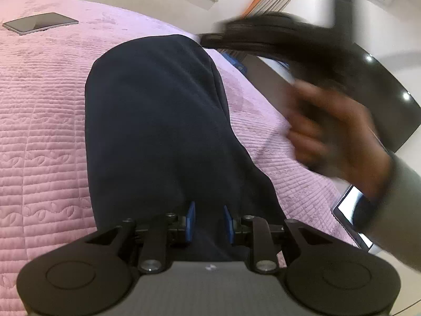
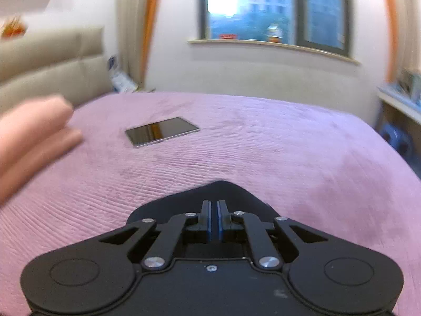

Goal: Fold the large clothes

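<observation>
left wrist view: left gripper (image 1: 209, 220), black linkage with blue pads, jaws standing narrowly apart with dark cloth showing between them; whether they pinch it cannot be told. dark navy garment (image 1: 158, 121), a long smooth folded strip of soft fabric, lying on the pink quilted bedspread (image 1: 42, 121) and running from the near edge toward the far edge. flat dark-screened tablet with silver rim (image 1: 40, 23), near the far left corner of the bed, well apart from the garment. right hand (image 1: 334, 131), blurred, above the bed's right edge, gripping a blurred black device. lit screen (image 1: 351, 205) low beside the right edge.

right wrist view: right gripper (image 2: 213, 220), blue pads pressed together, nothing visible between them; a navy corner shows just beyond and beneath it. tablet mid-bed. beige padded headboard (image 2: 50, 60) at left; window (image 2: 273, 10) on the far wall.
</observation>
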### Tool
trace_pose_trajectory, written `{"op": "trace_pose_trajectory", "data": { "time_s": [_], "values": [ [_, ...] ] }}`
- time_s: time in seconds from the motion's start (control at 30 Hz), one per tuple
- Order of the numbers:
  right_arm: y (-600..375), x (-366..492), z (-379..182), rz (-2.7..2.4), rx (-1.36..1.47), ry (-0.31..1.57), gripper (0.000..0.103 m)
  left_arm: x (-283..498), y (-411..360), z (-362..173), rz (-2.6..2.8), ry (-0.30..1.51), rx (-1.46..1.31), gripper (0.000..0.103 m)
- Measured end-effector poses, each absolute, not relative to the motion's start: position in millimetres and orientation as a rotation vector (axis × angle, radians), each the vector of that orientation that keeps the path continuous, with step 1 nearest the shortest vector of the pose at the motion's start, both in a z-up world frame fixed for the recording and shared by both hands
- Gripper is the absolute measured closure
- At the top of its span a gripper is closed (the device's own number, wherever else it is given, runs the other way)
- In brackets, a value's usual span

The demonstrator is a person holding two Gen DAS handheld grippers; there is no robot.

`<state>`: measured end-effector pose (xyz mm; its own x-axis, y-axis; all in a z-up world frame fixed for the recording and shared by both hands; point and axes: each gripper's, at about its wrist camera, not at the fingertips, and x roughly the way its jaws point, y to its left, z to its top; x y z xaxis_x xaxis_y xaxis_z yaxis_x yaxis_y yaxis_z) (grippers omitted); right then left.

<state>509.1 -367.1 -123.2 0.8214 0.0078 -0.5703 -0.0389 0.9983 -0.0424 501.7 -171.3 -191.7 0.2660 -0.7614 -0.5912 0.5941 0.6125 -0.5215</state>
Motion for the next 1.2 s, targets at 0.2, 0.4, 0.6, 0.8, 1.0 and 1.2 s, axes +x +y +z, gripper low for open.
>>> {"op": "trace_pose_trajectory", "data": {
  "time_s": [0.2,0.4,0.6,0.8,1.0,1.2],
  "values": [
    [-406,549,-212,-0.205,-0.095,0.792,0.103,508,-165,-196,-0.949,0.921,-0.245,0.087],
    [-438,527,-180,-0.291,-0.031,0.798,0.103,517,-156,-186,-0.974,0.936,-0.252,0.087],
    [-397,464,-131,-0.081,0.08,0.743,0.101,549,-146,-146,-0.923,0.793,-0.335,0.084],
    [-364,454,-183,-0.082,-0.017,0.832,0.103,562,-167,-192,-0.868,0.844,-0.318,0.089],
    [-369,419,-184,-0.16,-0.074,0.894,0.103,534,-147,-191,-0.887,0.921,-0.362,0.089],
    [-360,371,-141,-0.074,0.015,0.854,0.1,502,-130,-189,-0.904,0.969,-0.277,0.088]
  ]
}}
